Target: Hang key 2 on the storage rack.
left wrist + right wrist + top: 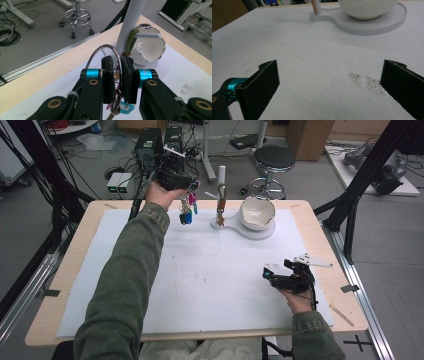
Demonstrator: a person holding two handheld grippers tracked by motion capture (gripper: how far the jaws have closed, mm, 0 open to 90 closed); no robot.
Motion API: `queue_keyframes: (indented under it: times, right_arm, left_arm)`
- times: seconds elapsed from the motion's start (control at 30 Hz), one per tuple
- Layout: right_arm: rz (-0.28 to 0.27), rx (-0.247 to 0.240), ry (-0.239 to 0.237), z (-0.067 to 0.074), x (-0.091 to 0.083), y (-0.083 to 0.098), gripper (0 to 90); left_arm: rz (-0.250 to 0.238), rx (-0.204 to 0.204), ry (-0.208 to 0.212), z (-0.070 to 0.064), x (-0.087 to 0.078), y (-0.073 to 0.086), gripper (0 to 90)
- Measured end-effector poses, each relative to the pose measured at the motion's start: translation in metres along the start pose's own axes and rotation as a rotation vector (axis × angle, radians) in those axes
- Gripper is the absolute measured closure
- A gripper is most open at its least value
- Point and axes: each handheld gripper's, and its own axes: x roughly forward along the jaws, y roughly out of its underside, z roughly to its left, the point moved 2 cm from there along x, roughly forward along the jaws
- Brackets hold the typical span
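- Metal ring of a key bunch point(110, 53) sits pinched between the fingers point(108, 75) of the left gripper point(192, 185), which are closed on it, so the keys and coloured tags hang free below.
- Held up in the air just to the left of the white stand point(221, 185), the key bunch point(187, 210) is clear of the tabletop point(90, 220); judged from that, the grip is high so the ring can be brought to the stand's peg.
- Its long axis runs straight down, ring at the top in the fingers, blue and pink tags at the bottom end, pointing at the white mat point(210, 280).
- From the left gripper view the ring loop arches up and forward toward the stand's post point(130, 27), where a small side peg point(147, 35) sticks out; an olive cord already hangs on the post.
- Beside the post, on the same white base, stands a white bowl point(257, 213) with a wavy rim.
- Well apart from the stand, near the person's side of the tabletop, the right gripper point(272, 276) rests low over the mat with its fingers point(262, 85) spread wide and nothing between them, likely parked out of the way.
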Motion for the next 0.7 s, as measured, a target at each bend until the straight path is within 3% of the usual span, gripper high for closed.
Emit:
queue_keyframes:
  times: [0.23,0.7]
  right_arm:
    - [0.001,0.002,-0.001,0.0,0.0,0.0,1.5]
    - [0.003,-0.003,0.004,0.0,0.001,0.0,1.5]
  left_arm:
    - [0.012,-0.012,-0.03,-0.003,0.012,0.0,80.2]
    - [0.036,-0.012,-0.034,-0.016,0.034,0.0,80.2]
